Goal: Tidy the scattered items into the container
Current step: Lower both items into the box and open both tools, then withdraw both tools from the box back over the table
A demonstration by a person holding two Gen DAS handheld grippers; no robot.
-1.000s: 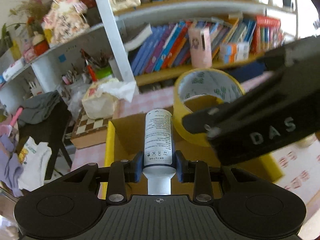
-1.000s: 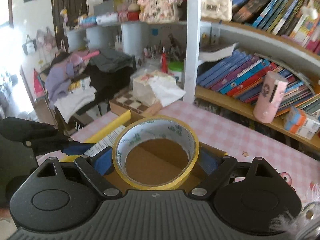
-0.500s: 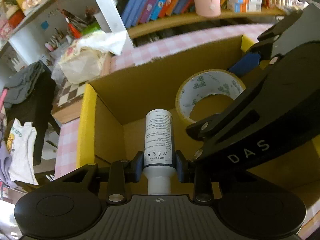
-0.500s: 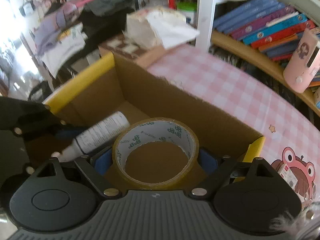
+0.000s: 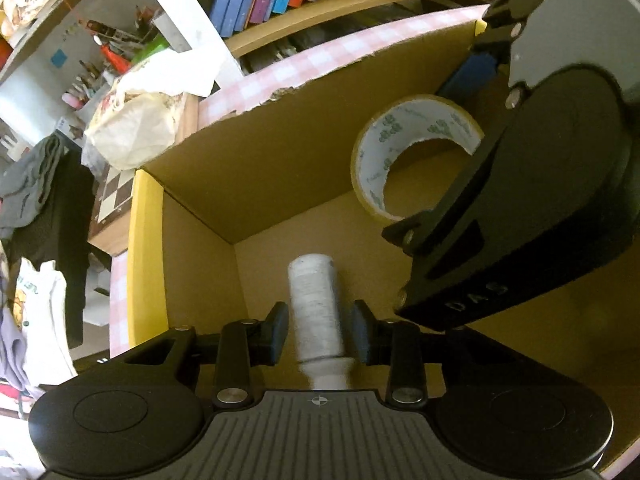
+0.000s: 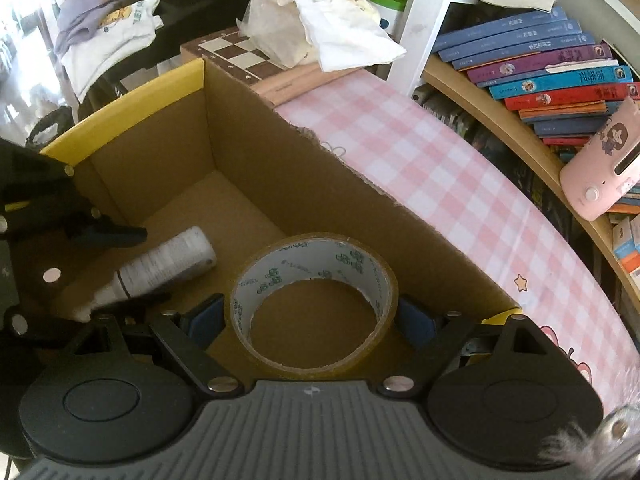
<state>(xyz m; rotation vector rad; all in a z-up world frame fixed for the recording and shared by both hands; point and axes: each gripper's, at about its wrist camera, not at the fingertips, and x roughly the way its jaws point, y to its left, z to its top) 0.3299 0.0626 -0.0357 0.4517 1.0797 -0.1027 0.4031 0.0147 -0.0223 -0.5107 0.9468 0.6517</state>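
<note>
White bottle (image 5: pixel 316 312), blurred, lower centre inside cardboard box (image 5: pixel 280 152): left gripper (image 5: pixel 318 330) jaws just opened, pads clear. Light, rigid, prone to rolling (best taken mid-body). Tape roll (image 6: pixel 314 300), stiff, clamped across rim by right gripper (image 6: pixel 312 318).

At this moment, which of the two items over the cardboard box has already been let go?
The white bottle: the left tool's pads stand clear of it. The packing tape roll sits clamped between the right tool's pads.
</note>
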